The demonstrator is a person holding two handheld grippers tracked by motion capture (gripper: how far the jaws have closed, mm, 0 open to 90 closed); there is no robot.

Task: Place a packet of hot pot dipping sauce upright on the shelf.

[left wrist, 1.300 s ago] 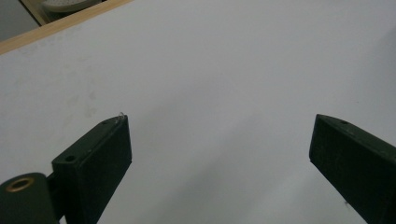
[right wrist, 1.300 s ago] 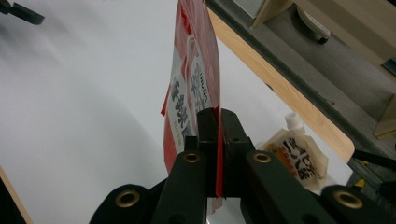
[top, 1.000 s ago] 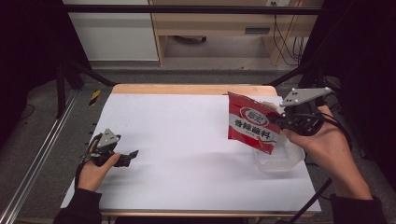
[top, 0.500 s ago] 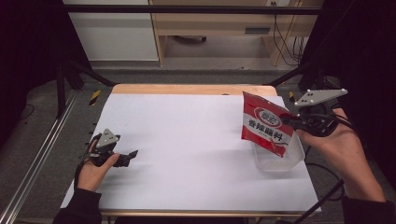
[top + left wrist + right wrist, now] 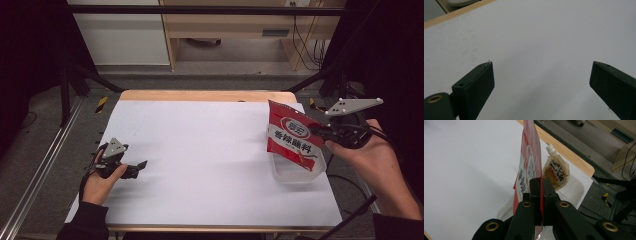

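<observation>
High view: one clear tub [image 5: 295, 175] sat at the white table's [image 5: 210, 150] right edge; my right gripper [image 5: 320, 131] pinched one red pouch [image 5: 292, 141] above it. Left gripper [image 5: 141, 164] rested apart. Left gripper view: jaws spread over bare sheet. Right gripper view: one spouted sachet [image 5: 555, 171] (behind the pouch) leaned in the tub.

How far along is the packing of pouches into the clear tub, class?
Done: an orange spouted pouch already lies in the clear tub. In hand: the right tool is shut on the red packet, held upright over the tub. Left: lowering and releasing it. The left tool rests open on the white table.
</observation>
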